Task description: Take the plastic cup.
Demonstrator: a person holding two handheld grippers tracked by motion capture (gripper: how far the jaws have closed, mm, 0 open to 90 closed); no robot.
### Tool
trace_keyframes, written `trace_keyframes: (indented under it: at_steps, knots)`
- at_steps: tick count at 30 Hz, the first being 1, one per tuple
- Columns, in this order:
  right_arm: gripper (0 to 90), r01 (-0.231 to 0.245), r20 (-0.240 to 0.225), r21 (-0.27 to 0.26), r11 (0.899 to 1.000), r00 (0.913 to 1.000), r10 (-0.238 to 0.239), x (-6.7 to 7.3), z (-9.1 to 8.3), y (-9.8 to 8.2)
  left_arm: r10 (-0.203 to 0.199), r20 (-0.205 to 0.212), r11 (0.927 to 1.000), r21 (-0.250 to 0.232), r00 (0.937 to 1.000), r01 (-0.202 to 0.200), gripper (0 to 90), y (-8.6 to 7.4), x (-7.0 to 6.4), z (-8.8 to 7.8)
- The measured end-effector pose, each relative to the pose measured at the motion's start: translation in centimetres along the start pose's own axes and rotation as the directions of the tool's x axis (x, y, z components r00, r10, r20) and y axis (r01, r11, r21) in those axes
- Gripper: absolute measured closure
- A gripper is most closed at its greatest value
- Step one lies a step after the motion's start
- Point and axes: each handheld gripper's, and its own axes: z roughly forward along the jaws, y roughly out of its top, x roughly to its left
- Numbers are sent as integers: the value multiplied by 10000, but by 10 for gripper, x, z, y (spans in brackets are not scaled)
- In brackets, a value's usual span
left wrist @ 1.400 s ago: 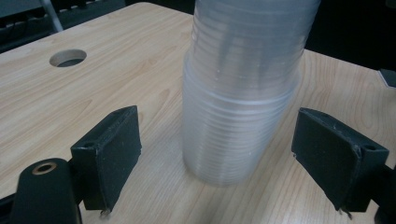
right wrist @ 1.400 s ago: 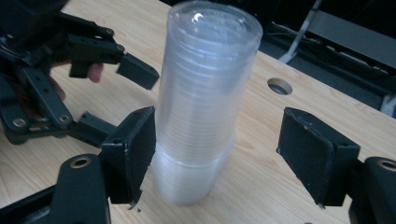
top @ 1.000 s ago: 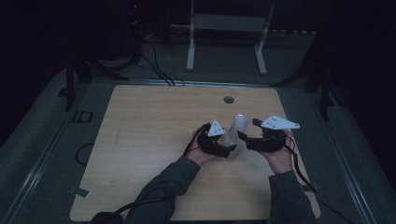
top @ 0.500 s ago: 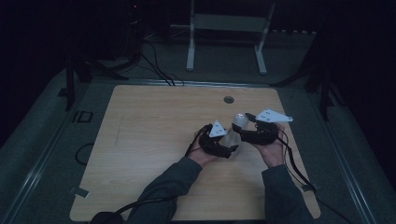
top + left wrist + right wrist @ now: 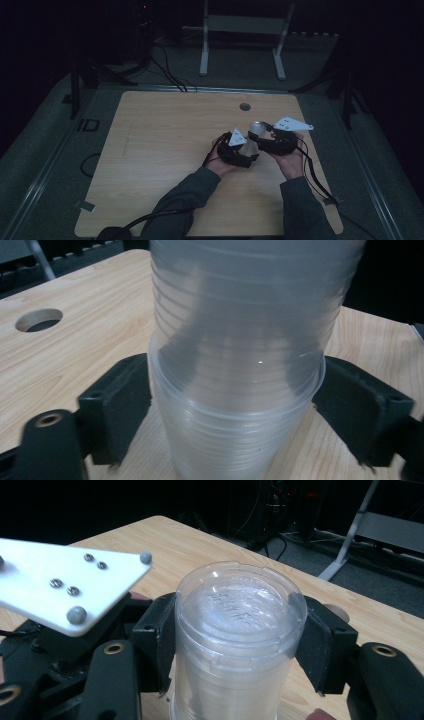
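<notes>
Since a second ago, our right gripper (image 5: 261, 136) has drawn leftward; it and our left gripper (image 5: 248, 150) both pinch the upturned stack of clear ribbed plastic cups (image 5: 235, 360) above the pale wooden table (image 5: 160, 150)

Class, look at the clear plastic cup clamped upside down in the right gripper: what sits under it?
More clear cups nest beneath the top cup, forming a stack that the left gripper also clamps lower down. The stack's foot is out of frame, so what it rests on stays unseen.

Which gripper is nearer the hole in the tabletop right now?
Right. The right gripper grips the top of the cup stack, closer to the hole; the left gripper grips lower, nearer the person.
</notes>
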Motion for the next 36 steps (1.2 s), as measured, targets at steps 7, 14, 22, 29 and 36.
trace_keyframes:
  at_steps: [7,14,22,29,36]
  knots:
    - [393,-61,23,-142,9999,10000,61,-1,-4,2,4,-14,10000,4,10000,-4,210,-1,0,0]
    - [392,4,4,-136,9999,10000,-4,1,-5,6,-100,-4,9998,-165,10000,100,205,-1,1,-2]
    - [393,-91,-115,-87,9999,9999,90,2,-3,6,-144,-1,9994,-300,9999,144,201,3,1,1]
    - [398,-76,-87,-302,9995,9999,73,3,-7,9,-51,-82,9997,-218,10000,49,208,2,1,1]
    - [404,-170,-101,-602,9980,9998,164,1,-13,18,-146,-10,9998,-157,9999,146,203,2,1,2]
